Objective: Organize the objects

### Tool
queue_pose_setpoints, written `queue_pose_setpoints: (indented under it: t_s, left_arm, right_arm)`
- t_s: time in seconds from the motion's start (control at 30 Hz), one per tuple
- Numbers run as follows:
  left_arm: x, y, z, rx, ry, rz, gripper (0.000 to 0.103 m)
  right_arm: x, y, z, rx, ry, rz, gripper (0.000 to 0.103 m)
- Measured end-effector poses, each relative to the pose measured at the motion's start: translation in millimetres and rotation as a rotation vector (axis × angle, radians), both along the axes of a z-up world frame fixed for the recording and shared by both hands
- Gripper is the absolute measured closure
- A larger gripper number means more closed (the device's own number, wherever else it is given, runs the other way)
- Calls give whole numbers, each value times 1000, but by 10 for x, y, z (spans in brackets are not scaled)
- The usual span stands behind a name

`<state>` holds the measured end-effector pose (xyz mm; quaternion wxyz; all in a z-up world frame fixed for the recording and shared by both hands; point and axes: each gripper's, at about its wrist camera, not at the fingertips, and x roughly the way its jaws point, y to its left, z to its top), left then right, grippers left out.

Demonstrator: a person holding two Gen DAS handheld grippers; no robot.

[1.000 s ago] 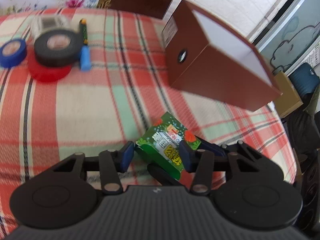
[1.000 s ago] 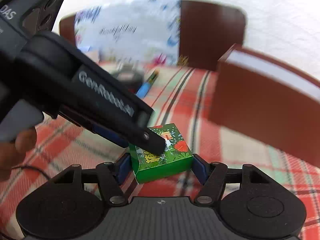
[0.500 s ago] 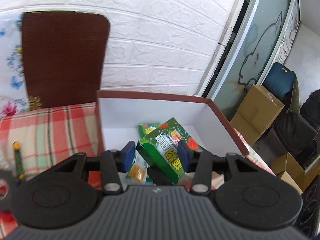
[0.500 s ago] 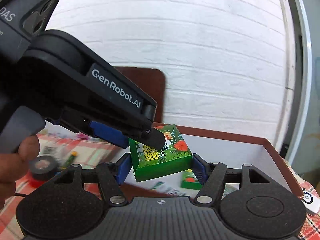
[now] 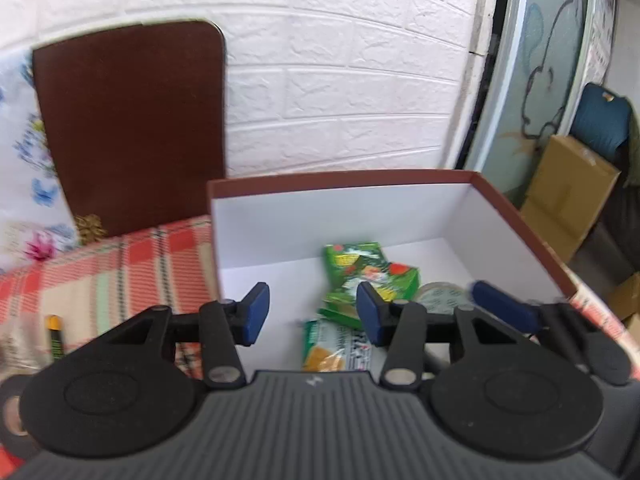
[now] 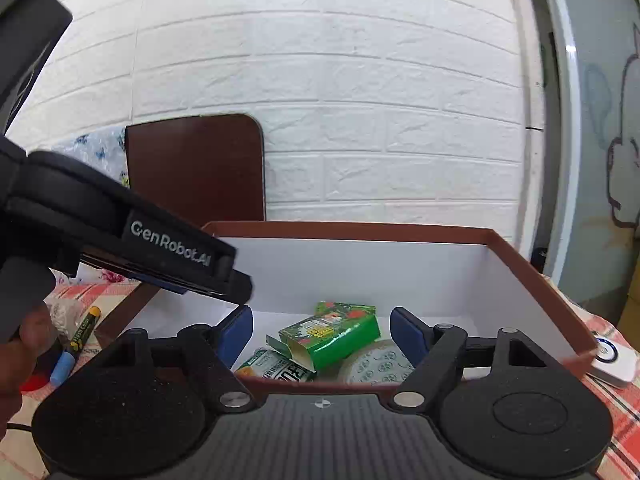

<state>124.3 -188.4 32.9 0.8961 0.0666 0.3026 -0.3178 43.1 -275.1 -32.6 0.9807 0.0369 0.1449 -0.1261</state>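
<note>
Landmark: a brown box (image 6: 532, 276) with a white inside, open at the top, standing on a red plaid cloth (image 5: 120, 264).
Green carton (image 6: 332, 334): lies loose inside the box, near its front wall, one end flap open, tilted across a green and orange packet (image 6: 276, 368) and the edge of a patterned tape roll (image 6: 376, 362).
Left gripper (image 5: 312, 314): hovers over the box's front left part, blue pads (image 5: 256, 312) parted and opening, nothing between them.
Right gripper (image 6: 322, 334): at the box's front edge, jaws spreading wide, the carton seen beyond them, free of the pads.
Still outside the box: to its left, a yellow and green marker (image 6: 82, 334) and a black tape roll (image 5: 10, 412); to its right, a small white device (image 6: 614, 358).
Risk, carton: the open flap could catch and tear, or the carton slide off the tape roll, if more things are dropped on top.
Risk, grippers: the two tools are close together over the box, so pulling back carelessly could knock them together or nudge the box wall.
Readable writing: "GenRobot.AI" in white on the left tool's body. The marker and packet carry print too small to read.
</note>
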Motion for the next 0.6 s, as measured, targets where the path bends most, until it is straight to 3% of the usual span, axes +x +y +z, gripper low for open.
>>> queue_pose_setpoints:
  t_s: [0.17,0.37,0.6]
  left_arm:
    - [-216,90,59,40,-39,25,52]
    - [-533,245,89,60,-68,47,52]
    - [-750,485,39,78,-56,86,50]
  right_arm:
    - [-165,8,49,8,-20,-25,27]
    - [-707,115,25,23,-14,-24,27]
    - [-894,254,-38,37,27,12,27]
